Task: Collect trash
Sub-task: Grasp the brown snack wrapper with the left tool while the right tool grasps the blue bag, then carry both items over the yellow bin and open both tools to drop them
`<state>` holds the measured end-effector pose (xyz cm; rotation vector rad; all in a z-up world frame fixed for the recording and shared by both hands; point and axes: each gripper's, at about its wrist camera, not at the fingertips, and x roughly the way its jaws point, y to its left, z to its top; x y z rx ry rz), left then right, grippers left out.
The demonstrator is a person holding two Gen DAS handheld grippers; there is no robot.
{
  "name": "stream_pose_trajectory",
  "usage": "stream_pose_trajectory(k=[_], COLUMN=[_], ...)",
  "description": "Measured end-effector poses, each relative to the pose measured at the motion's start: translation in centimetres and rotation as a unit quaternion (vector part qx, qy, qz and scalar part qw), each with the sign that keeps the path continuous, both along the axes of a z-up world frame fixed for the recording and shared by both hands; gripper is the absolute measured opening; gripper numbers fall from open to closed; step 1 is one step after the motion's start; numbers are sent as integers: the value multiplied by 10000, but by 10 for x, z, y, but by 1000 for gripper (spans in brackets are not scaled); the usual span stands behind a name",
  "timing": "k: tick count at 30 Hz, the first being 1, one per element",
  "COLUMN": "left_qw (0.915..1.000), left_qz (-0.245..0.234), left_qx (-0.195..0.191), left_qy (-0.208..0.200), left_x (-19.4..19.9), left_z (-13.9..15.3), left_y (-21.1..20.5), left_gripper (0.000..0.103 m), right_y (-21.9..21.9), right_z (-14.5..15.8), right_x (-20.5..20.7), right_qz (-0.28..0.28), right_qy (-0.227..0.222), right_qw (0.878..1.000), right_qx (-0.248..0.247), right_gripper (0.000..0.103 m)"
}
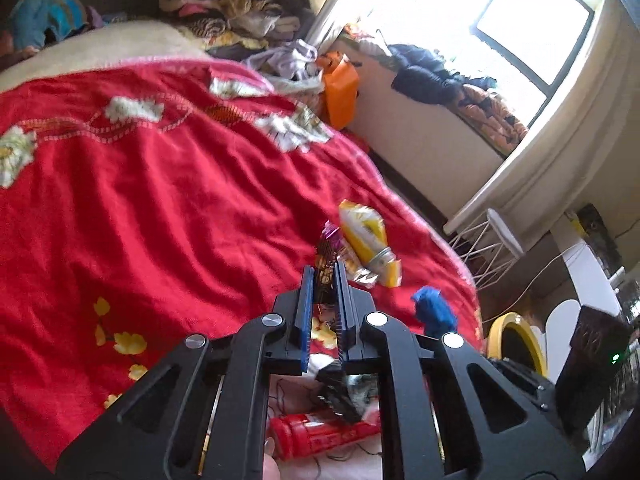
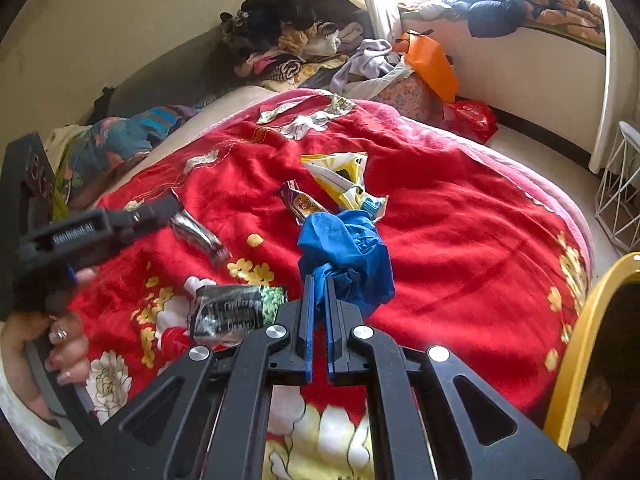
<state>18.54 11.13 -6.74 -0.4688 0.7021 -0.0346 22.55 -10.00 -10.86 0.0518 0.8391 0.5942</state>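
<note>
My left gripper is shut on a dark shiny wrapper and holds it above the red bed cover; from the right wrist view that gripper grips a silvery wrapper. My right gripper is shut on a crumpled blue glove or bag, also seen in the left view. On the cover lie a yellow-white snack bag, a purple wrapper, a black-green packet and a red tube.
The red flowered blanket covers the bed. Clothes are piled at the head. An orange bag and red bag sit by the window ledge. A yellow-rimmed bin stands at right, beside a white wire stand.
</note>
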Motion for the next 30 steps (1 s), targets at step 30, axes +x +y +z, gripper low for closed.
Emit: stream_pose_trajectory(k=[30], left_qw=[9941], left_qz=[-688], left_qx=[265], left_qy=[-799], left_x=[-48], left_z=[60], left_y=[-73], left_gripper=[6], right_y=[-71], right_z=[57], right_x=[-62], right_qz=[-586], right_qy=[-503], right_qw=[9965], right_qx=[314], right_gripper=[4])
